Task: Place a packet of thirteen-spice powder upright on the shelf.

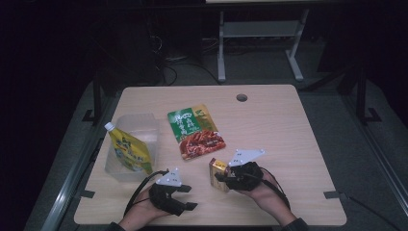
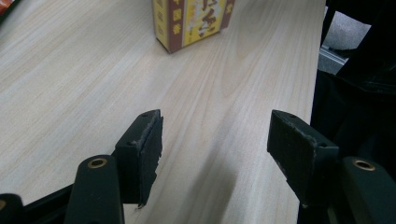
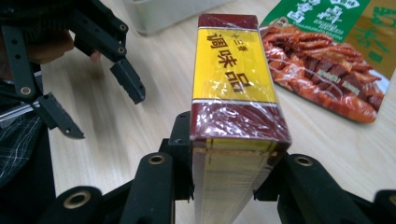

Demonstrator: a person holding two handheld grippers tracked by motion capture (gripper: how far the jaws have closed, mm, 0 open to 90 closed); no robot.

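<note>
at the near edge of the tabletop (image 1: 288, 144), the left tool (image 1: 185, 196) hung low with its jaws wide apart and nothing between them. at its 3 o'clock, the right tool (image 1: 220, 176) was clamped on a red and yellow box (image 1: 218, 173), one jaw pressed to each long side in the right gripper view, the box standing on the tabletop. beyond the box, at 11 o'clock, a sauce packet (image 1: 196, 131) lay flat. at the packet's 9 o'clock stood a clear bin (image 1: 144, 126) with a yellow spouted pouch (image 1: 128, 150) leaning in it.
</note>
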